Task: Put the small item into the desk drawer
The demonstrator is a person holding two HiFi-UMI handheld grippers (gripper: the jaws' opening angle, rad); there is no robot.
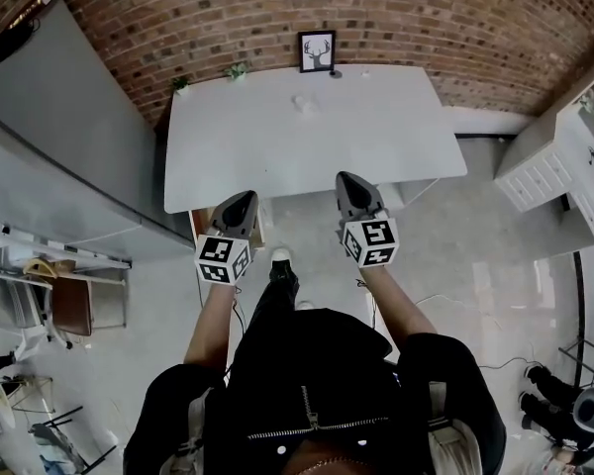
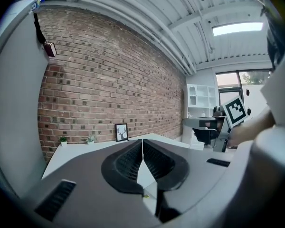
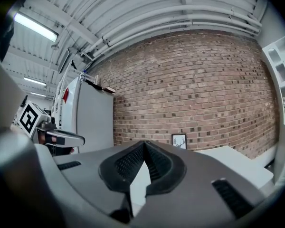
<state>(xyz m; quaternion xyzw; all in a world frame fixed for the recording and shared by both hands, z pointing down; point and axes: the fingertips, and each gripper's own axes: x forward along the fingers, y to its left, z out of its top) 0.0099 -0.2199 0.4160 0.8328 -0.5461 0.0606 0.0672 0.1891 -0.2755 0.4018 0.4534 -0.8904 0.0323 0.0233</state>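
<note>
A small pale item (image 1: 303,102) lies toward the back of the white desk (image 1: 277,156). No drawer shows plainly in any view. My left gripper (image 1: 247,198) hangs over the desk's front edge at the left, and its jaws meet with nothing between them (image 2: 142,142). Further right, my right gripper (image 1: 346,178) also hovers at the front edge. It is shut and empty too (image 3: 143,145). Both point toward the brick wall. The small item is hidden behind the jaws in both gripper views.
A framed deer picture (image 1: 317,51) leans on the brick wall at the desk's back edge, with two small plants (image 1: 237,70) to its left. A grey partition (image 1: 69,137) stands at the left and a white shelf unit (image 1: 564,156) at the right. A brown cabinet (image 1: 196,226) sits under the desk's front left corner.
</note>
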